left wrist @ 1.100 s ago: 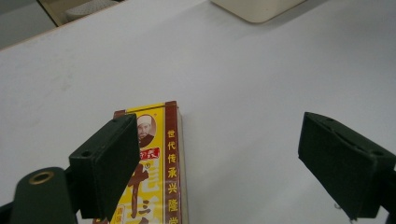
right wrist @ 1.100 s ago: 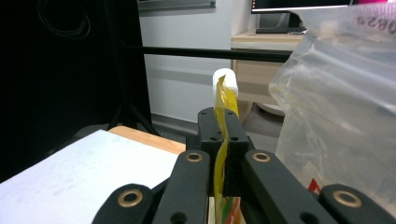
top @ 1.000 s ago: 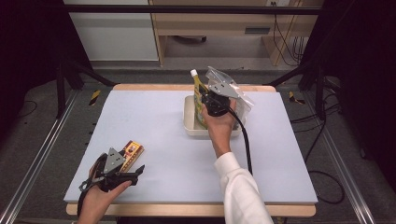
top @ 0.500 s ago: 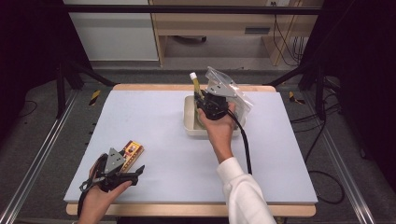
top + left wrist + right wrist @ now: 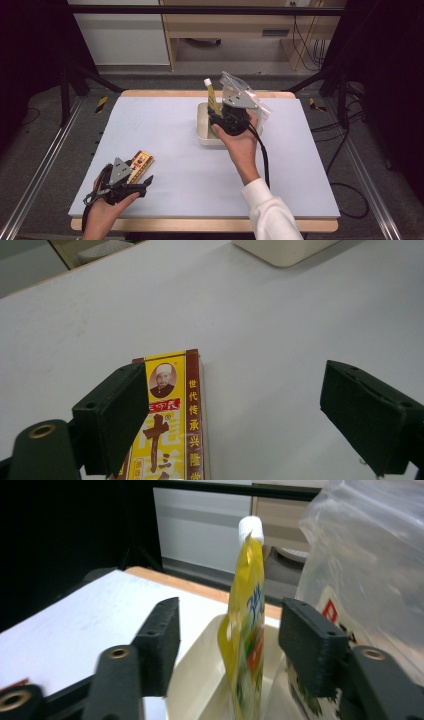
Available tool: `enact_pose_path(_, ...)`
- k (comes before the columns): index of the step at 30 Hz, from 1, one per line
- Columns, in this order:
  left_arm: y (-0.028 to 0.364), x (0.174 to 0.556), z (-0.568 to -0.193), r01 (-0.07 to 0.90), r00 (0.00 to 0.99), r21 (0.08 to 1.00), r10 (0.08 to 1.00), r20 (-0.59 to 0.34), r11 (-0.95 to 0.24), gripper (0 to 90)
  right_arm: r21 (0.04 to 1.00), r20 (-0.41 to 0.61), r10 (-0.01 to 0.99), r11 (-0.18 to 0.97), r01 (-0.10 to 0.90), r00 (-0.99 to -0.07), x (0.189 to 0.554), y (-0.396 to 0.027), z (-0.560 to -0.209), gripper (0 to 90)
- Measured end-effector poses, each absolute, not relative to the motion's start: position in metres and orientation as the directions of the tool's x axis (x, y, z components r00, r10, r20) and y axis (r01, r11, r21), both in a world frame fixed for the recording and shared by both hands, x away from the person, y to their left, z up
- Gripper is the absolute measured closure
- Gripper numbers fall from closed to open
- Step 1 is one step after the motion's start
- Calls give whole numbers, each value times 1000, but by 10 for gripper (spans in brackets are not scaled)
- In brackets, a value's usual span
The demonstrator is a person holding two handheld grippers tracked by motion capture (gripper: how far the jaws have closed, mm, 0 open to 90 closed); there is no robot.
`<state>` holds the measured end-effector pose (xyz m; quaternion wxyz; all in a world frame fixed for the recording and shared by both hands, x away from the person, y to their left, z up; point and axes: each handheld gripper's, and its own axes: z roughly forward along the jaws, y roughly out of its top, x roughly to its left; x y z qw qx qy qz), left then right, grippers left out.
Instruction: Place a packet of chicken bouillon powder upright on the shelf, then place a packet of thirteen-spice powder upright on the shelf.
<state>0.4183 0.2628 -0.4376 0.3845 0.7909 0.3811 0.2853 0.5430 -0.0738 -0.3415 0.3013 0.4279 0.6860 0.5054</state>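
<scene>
Yellow pouch (image 5: 245, 625) upright in tray (image 5: 192, 690) | right gripper (image 5: 227, 645) just opened, jaws clear | left gripper (image 5: 235, 415) apart beside spice box (image 5: 167, 430)

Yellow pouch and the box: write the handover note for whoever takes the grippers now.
Right gripper: open, jaws have just been opening; the yellow pouch stands upright between them in the cream tray, pads off it. A clear plastic bag sits at the tray too.
Left gripper: open, low over the red-and-yellow box, which lies flat on the table by one jaw.
Done: pouch is in the tray.
Left, probably: draw the right gripper back, then grasp the box.
</scene>
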Motion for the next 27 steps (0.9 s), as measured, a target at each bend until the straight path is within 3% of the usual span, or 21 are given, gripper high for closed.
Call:
enact_pose_path(9, 271, 421, -437, 406, 535, 821, 833, 142, -401, 114, 930, 21, 866, 166, 327, -499, 509, -93, -356, 255)
enact_pose_path(18, 278, 423, -438, 428, 540, 807, 831, 131, -406, 85, 881, 46, 832, 227, 415, -553, 482, -117, -392, 131)
enact_pose_path(27, 291, 438, -426, 517, 510, 759, 855, 98, -395, 92, 873, 42, 817, 250, 419, -575, 446, -153, -427, 127)
